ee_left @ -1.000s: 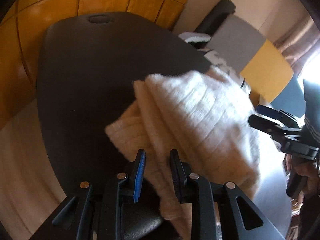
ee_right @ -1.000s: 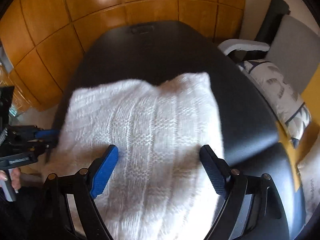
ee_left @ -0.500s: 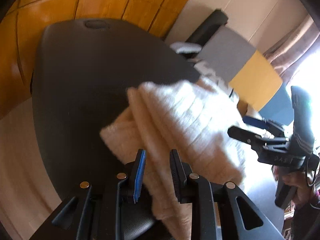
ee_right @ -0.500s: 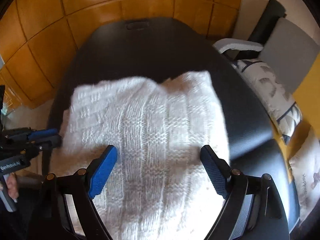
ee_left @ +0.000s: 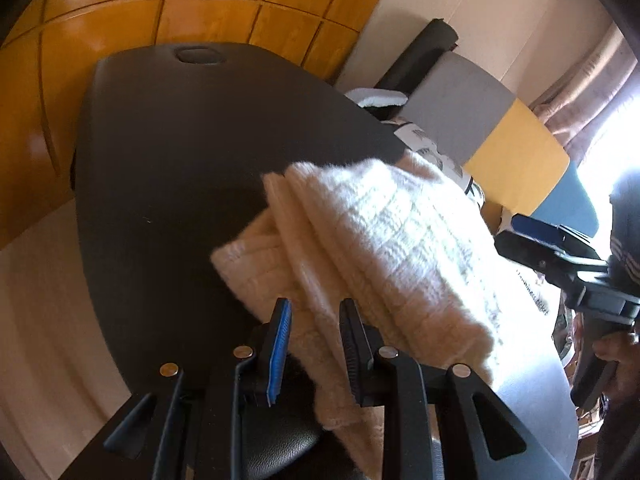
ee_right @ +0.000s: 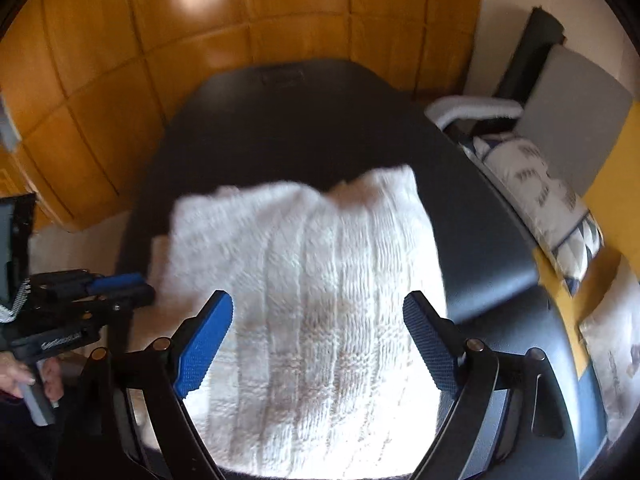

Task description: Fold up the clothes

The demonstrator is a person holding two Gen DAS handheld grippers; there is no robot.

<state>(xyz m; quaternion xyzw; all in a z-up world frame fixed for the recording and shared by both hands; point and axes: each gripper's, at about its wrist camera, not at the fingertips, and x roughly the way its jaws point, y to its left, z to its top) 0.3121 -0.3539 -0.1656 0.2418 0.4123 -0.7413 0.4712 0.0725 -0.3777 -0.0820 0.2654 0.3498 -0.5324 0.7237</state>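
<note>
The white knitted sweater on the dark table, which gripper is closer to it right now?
Left. The left gripper is clamped on a fold at the edge of the sweater, while the right gripper hangs above it, jaws wide, gripping nothing.

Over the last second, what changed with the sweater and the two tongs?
Little. The left tongs carried their pinched edge of the sweater slightly, and it sits a bit differently on the table. The right tongs rose a little, wide open above the knit. Nothing was taken or released; the sweater's fold is unchanged.
</note>
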